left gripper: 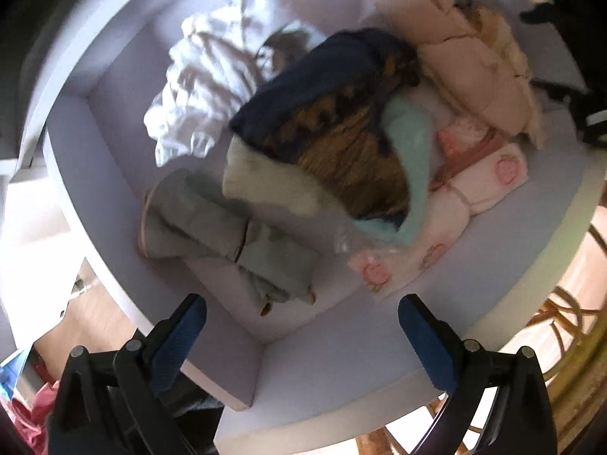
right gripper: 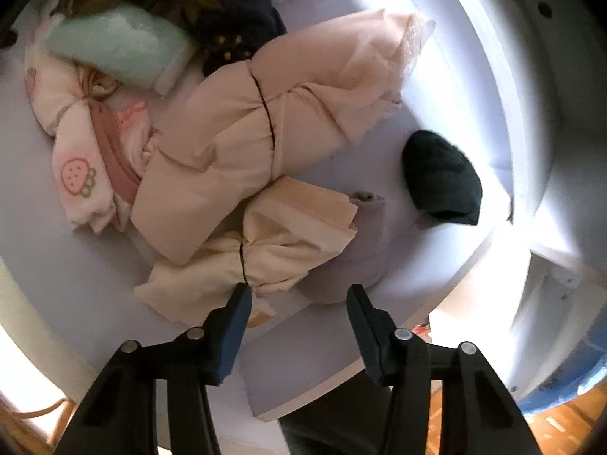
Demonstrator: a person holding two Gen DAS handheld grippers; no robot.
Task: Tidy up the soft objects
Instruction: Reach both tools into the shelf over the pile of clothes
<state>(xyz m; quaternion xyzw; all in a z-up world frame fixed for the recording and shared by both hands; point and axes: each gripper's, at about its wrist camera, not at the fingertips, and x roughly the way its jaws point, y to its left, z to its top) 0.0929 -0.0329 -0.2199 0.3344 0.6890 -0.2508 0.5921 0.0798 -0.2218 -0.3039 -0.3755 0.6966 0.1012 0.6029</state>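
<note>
Well, you are not far into this job yet. Most of the soft things lie in one messy heap inside the white drawer (left gripper: 95, 174).

Look at the left wrist view first. Your left claw (left gripper: 301, 326) sits at the bottom of the frame, spread wide, with nothing in it. Just above it lies a grey-green rolled cloth (left gripper: 227, 235), tied round the middle. In the center sits a dark blue and brown patterned cloth (left gripper: 334, 129) on top of a mint green cloth (left gripper: 409, 144). A crumpled white cloth (left gripper: 205, 91) is in the upper left, well apart from the claw. On the right is a pink strawberry cloth (left gripper: 493, 174).

Now the right wrist view. Your right claw (right gripper: 299, 314) is at the bottom middle, half spread, and it pinches nothing. Its left finger is just beside a cream bundle (right gripper: 280, 250) tied with a thin dark band, but I cannot tell if it touches. Above that lies a big peach bundle (right gripper: 265, 113), tied too. A small dark green cloth (right gripper: 440, 178) lies alone at the right, apart from the heap.

So some pieces are rolled and tied, which looks like a start. I think the white cloth and the loose pile in the middle are left to tidy. No piece is lined up neatly yet.
</note>
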